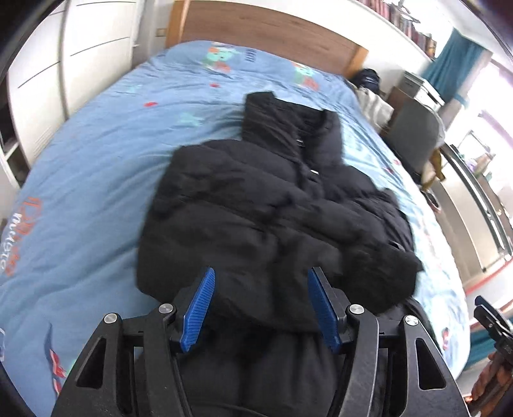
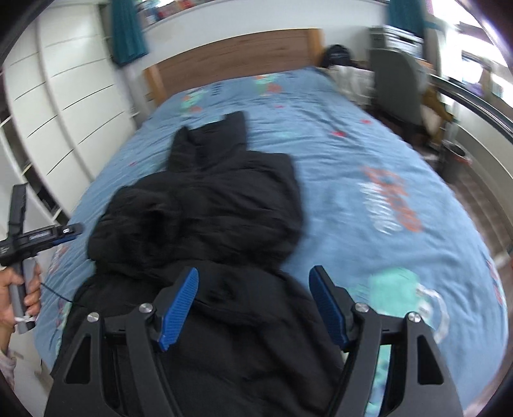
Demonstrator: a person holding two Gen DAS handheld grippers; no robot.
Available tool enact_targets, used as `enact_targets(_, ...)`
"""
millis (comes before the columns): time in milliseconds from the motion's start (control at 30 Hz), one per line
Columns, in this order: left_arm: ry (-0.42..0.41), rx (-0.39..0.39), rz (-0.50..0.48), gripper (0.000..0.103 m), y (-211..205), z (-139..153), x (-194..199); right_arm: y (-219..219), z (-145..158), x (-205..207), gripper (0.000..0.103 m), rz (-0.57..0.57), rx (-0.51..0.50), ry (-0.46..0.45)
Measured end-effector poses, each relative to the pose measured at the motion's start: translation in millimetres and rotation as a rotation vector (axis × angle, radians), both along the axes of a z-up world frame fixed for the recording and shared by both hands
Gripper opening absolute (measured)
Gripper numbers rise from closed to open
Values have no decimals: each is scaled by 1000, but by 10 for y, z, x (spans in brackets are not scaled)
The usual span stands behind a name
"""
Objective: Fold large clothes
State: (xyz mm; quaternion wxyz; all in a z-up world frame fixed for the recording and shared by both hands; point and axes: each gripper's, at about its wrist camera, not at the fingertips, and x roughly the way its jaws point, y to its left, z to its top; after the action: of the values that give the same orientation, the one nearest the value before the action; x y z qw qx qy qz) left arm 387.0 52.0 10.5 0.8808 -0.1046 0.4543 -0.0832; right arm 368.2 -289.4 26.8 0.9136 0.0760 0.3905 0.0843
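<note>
Sleeves look tucked in on our big black puffy jacket (image 1: 256,205), which lies in the middle of the bed on the blue cartoon-print cover (image 1: 96,179), collar pointing to the wooden headboard (image 1: 263,29). We hold our left gripper (image 1: 261,304) over the near hem, blue pads spread wide apart, gripping nothing. Our right gripper (image 2: 255,304) hangs over the hem too, also spread wide and holding nothing. We think the sides are folded and the bottom fold comes next. For that we would need to pinch the near hem with both tongs and lift it toward the collar.
</note>
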Motion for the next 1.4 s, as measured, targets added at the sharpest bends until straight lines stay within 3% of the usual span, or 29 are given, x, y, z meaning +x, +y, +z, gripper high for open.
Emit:
enact_targets(200,11,35,9,59,169,-254,313,963,-9,642,71,196,47,-29)
enact_targets(367,39,67,-11,59,142,-590,513,1512,-339,1080,71,286,77,11)
enact_targets(667,50,77,-4,65,51,-1020,506,1471,-1097,1350,71,276,-21,130)
enact_targets(800,54,108,-21,66,5,-1031,480,1392,-1212,1319,69,287,-20,146)
enact_targets(933,70,94,-32,66,90,-883,388,1244,-1104,1223,69,275,-31,161)
enact_targets(1100,32,120,-1,66,212,-532,233,914,-816,1029,69,218,-62,138)
enact_targets(1400,-74,212,66,69,185,98,-92,230,51,570,70,105,-58,8)
